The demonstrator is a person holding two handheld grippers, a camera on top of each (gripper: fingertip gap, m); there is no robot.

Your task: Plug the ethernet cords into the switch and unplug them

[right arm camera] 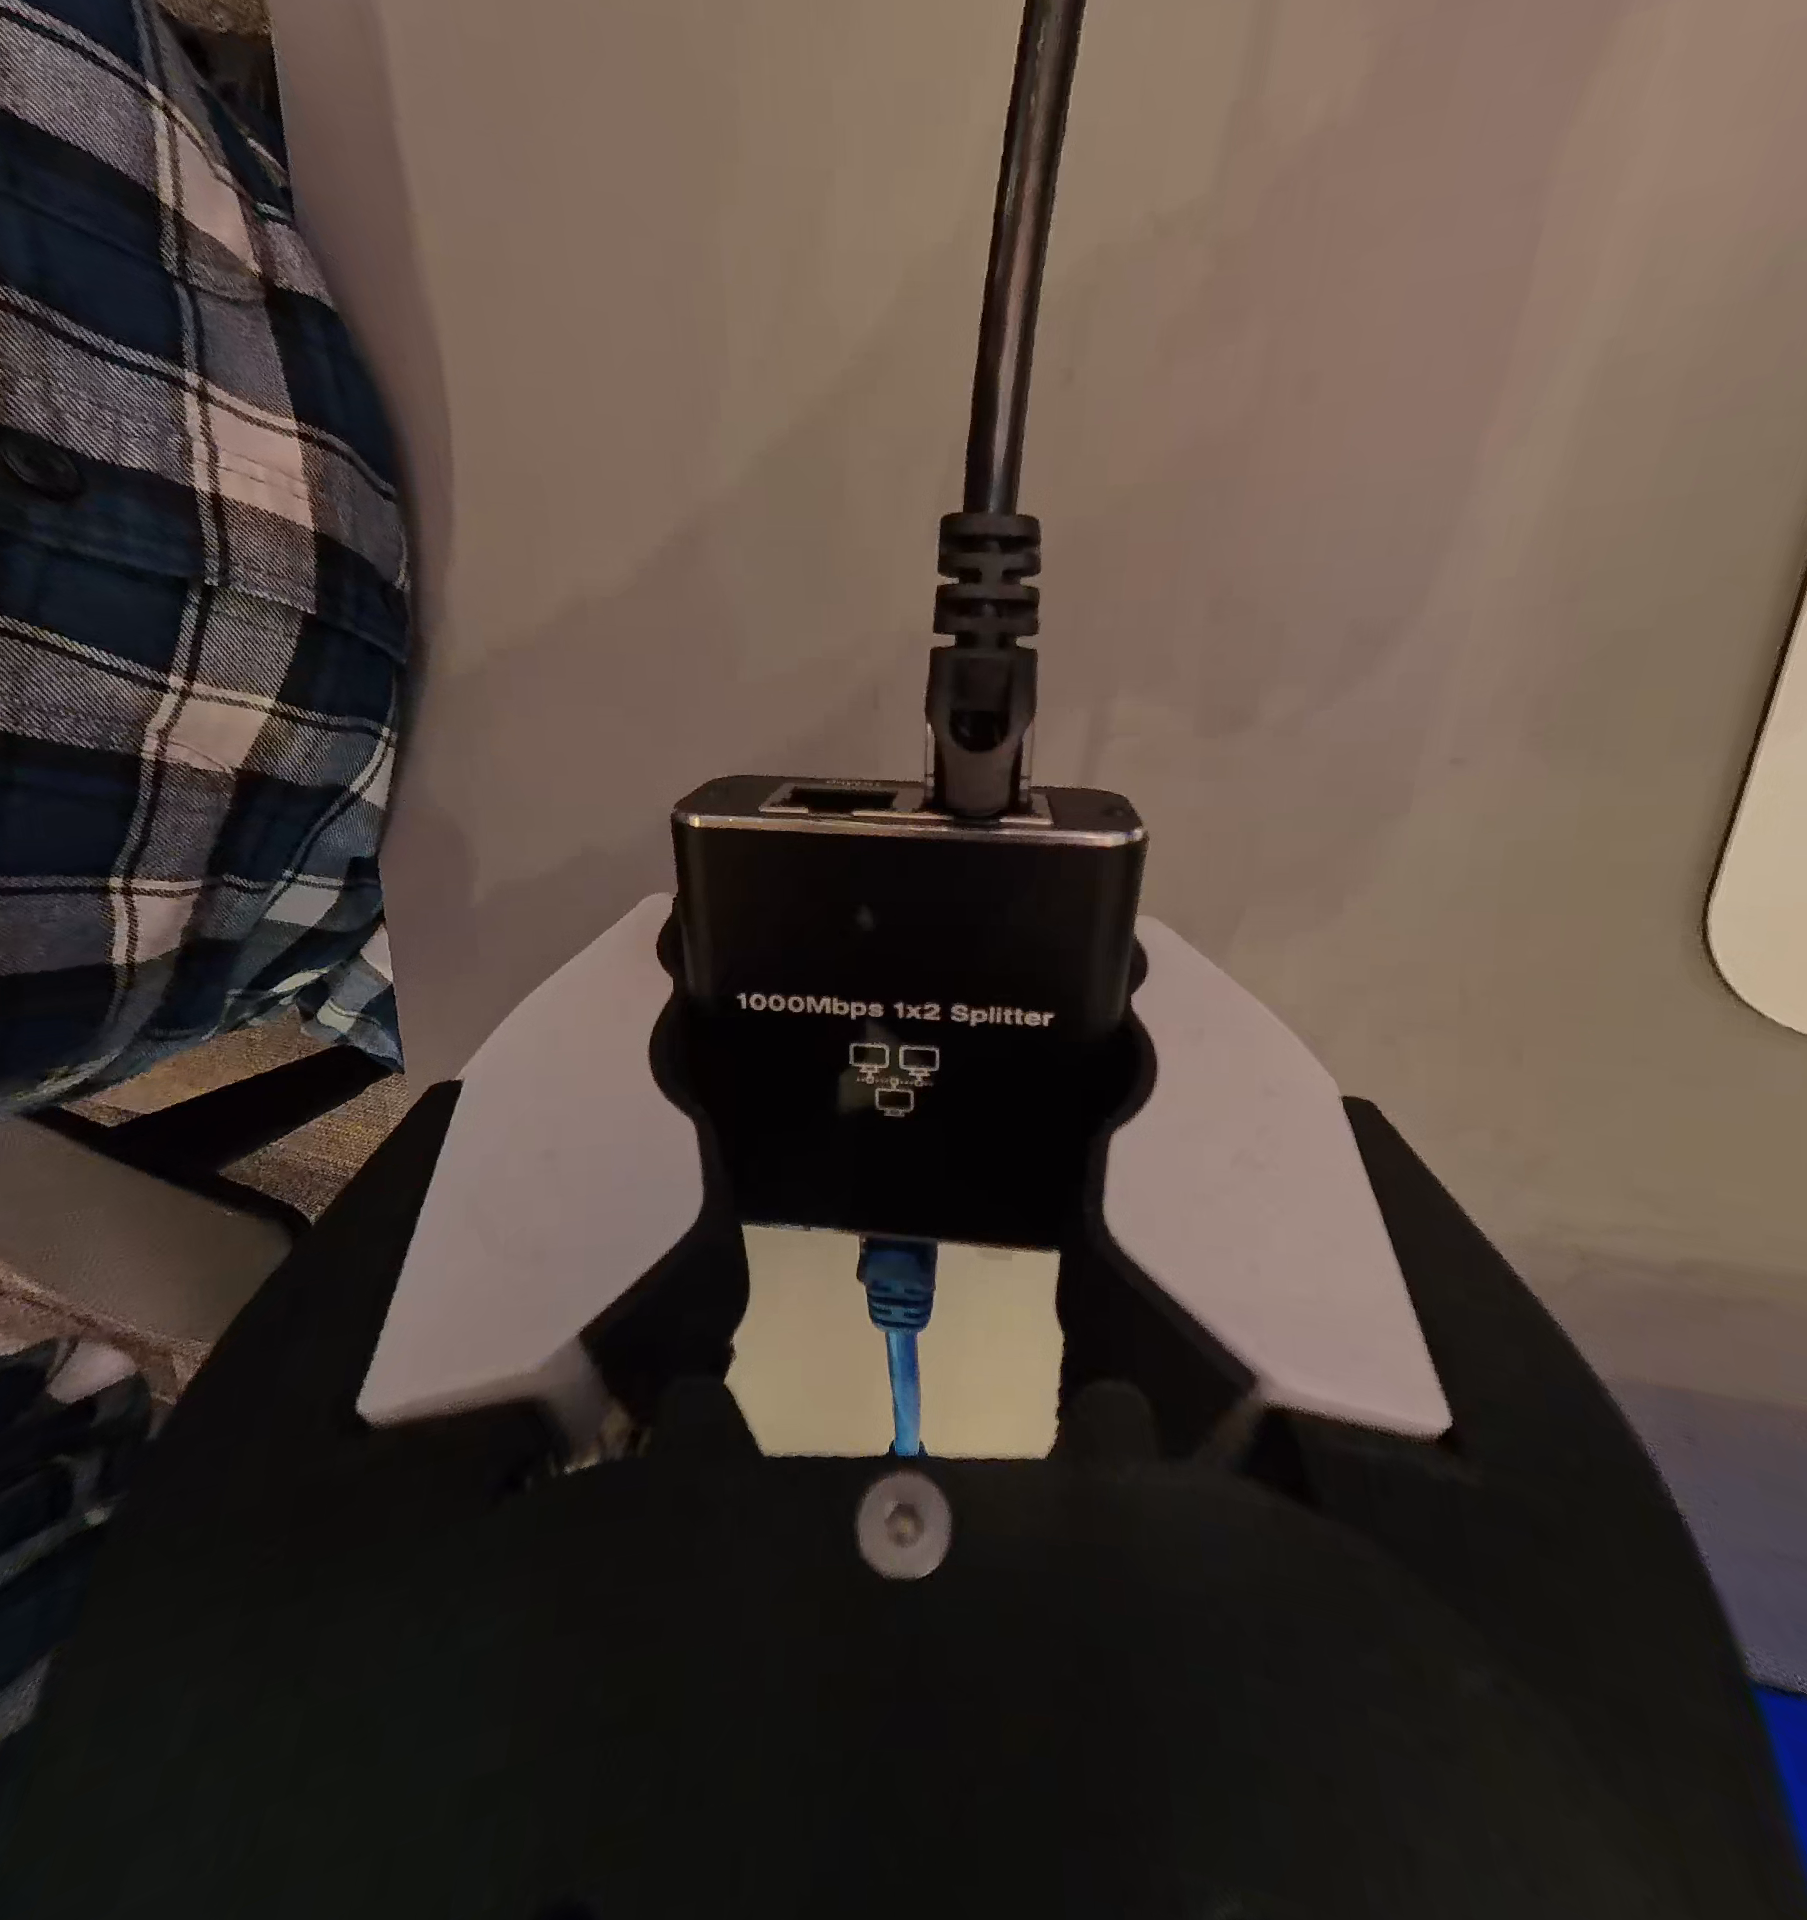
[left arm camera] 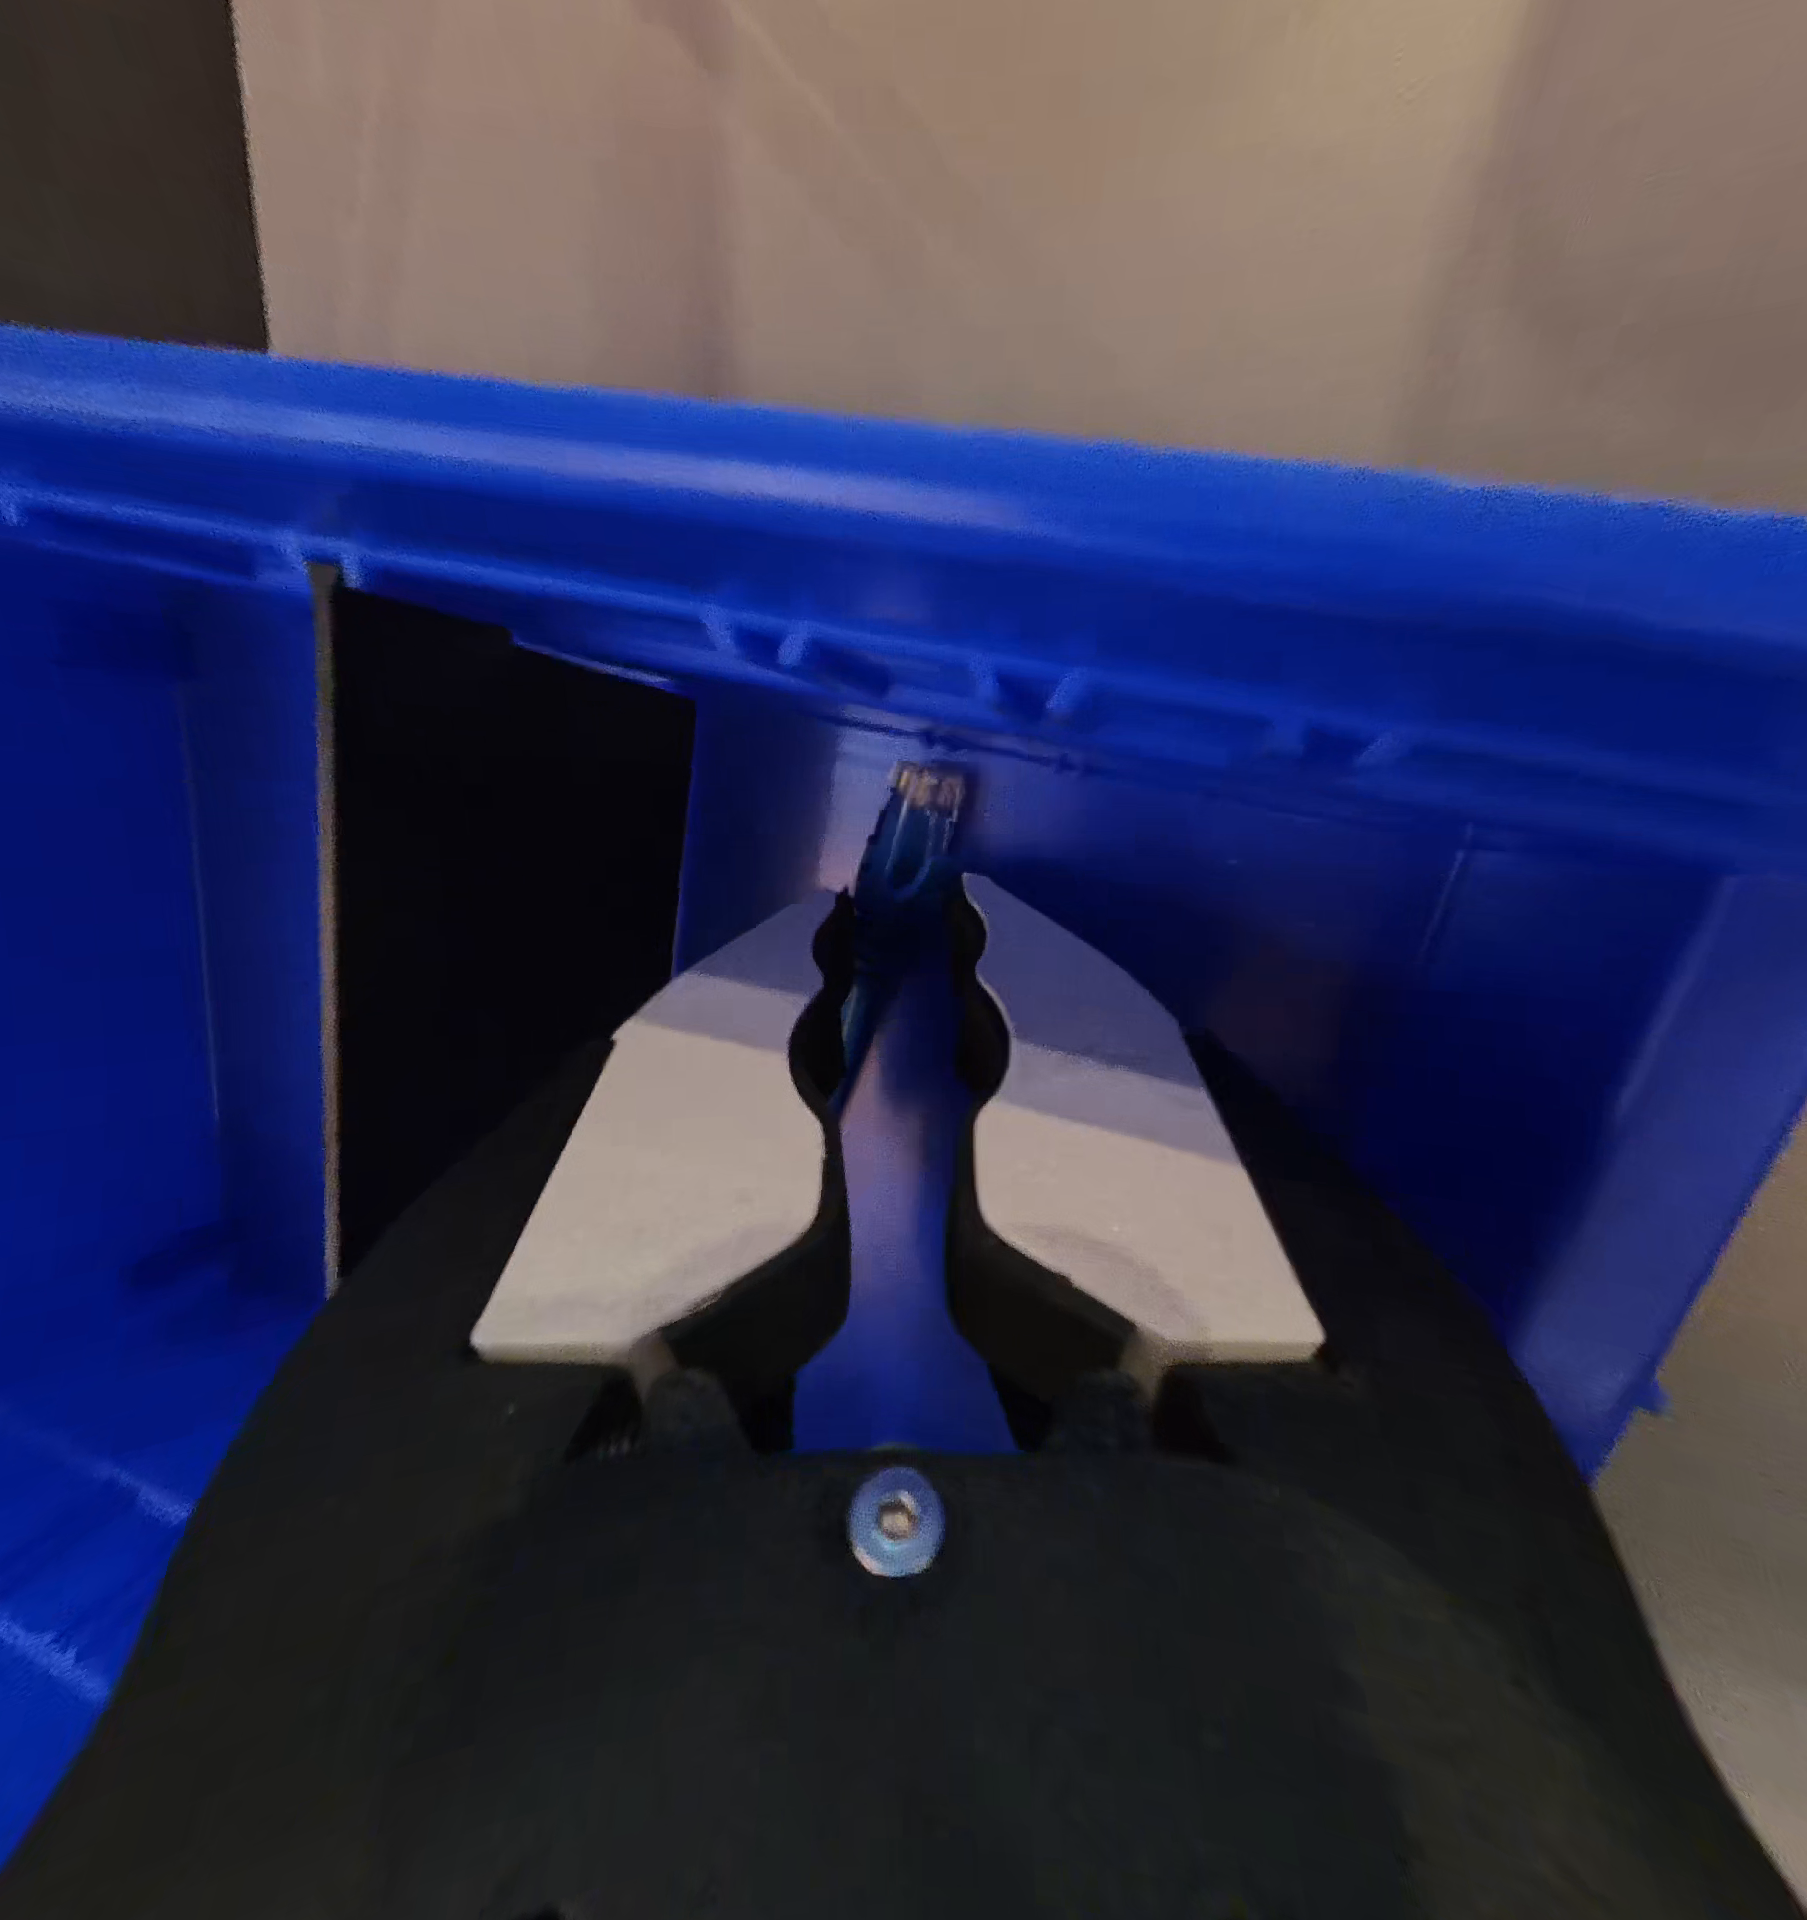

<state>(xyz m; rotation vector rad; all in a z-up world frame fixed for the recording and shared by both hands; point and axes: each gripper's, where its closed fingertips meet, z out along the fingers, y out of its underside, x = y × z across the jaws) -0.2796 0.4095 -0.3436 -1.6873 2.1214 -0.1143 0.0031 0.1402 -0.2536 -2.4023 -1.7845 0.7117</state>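
In the left wrist view my left gripper (left arm camera: pixel 904 920) is shut on a blue ethernet cord (left arm camera: pixel 914 831). The cord's clear plug sticks out past the fingertips and points at the inner wall of a blue bin (left arm camera: pixel 878 520). In the right wrist view my right gripper (right arm camera: pixel 904 940) is shut on a small black switch (right arm camera: pixel 904 894), both pads against its sides. A black ethernet cord (right arm camera: pixel 992 582) is plugged into the right port on the far face. The left port (right arm camera: pixel 828 800) beside it is empty. A second blue cord (right arm camera: pixel 897 1309) is plugged into the near face, between the fingers.
The blue bin fills the left wrist view, with a dark opening (left arm camera: pixel 504 914) to the left of the plug. A person's plaid shirt (right arm camera: pixel 130 520) is at the left of the right wrist view. A white rounded object (right arm camera: pixel 1792 831) is at its right edge. A pale wall stands behind. Spacing between my two grippers at the tips: around 40 cm.
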